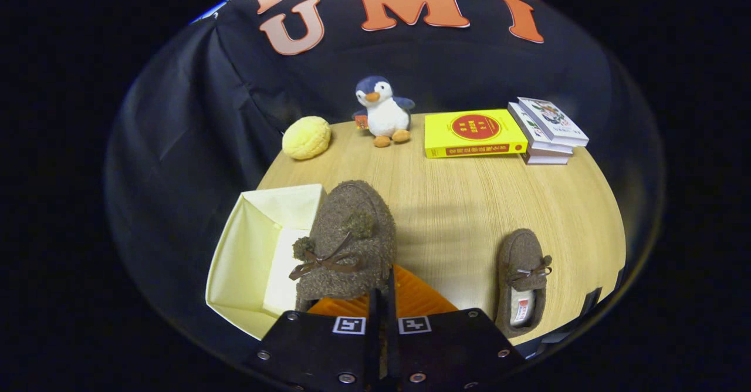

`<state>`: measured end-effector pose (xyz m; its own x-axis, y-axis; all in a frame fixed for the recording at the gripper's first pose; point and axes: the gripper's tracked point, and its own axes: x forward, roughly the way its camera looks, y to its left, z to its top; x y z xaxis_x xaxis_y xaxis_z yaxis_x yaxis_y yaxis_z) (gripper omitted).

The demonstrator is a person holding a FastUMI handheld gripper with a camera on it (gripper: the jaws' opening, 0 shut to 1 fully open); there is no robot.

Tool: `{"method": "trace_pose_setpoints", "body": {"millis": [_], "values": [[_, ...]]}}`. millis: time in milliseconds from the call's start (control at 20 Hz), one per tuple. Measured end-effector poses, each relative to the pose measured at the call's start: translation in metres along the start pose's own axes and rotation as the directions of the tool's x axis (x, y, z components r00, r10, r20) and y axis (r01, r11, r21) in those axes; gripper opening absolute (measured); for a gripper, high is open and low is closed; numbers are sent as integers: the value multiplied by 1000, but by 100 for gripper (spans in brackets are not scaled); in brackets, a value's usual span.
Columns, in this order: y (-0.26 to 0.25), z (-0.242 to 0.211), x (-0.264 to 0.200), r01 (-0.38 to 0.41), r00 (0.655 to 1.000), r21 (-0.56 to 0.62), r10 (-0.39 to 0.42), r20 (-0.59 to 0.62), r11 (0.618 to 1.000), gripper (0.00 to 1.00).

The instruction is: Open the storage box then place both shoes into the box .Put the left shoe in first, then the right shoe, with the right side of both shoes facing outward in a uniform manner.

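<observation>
Even, moderately bright light falls from above on the wooden table (469, 204), which shows no glare. A soft, faint shadow band lies across the table just beyond the raised brown shoe (346, 239). Fisheye distortion curves the table's edges. Around the table, the cloth wall darkens. Focus is sharp throughout.

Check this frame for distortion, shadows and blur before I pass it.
Gripper view: fisheye bends the table edge into a curve; soft shadows fall beside the held shoe, gripped by the gripper over the open box; the other shoe, penguin and books look sharp; no glare.
</observation>
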<state>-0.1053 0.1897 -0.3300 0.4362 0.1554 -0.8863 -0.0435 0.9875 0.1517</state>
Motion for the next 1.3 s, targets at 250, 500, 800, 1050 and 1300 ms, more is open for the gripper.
{"method": "trace_pose_setpoints", "body": {"millis": [250, 500, 800, 1050, 1300], "values": [[48, 16, -14, -31, 999, 10, 30, 26, 999, 6], [102, 0, 7, -78, 996, 15, 79, -47, 997, 6], [149, -29, 48, -92, 985, -21, 88, -151, 995, 6], [164, -46, 81, -88, 971, -21, 81, -225, 996, 6], [166, -73, 104, -50, 955, -13, 44, -293, 999, 6]]}}
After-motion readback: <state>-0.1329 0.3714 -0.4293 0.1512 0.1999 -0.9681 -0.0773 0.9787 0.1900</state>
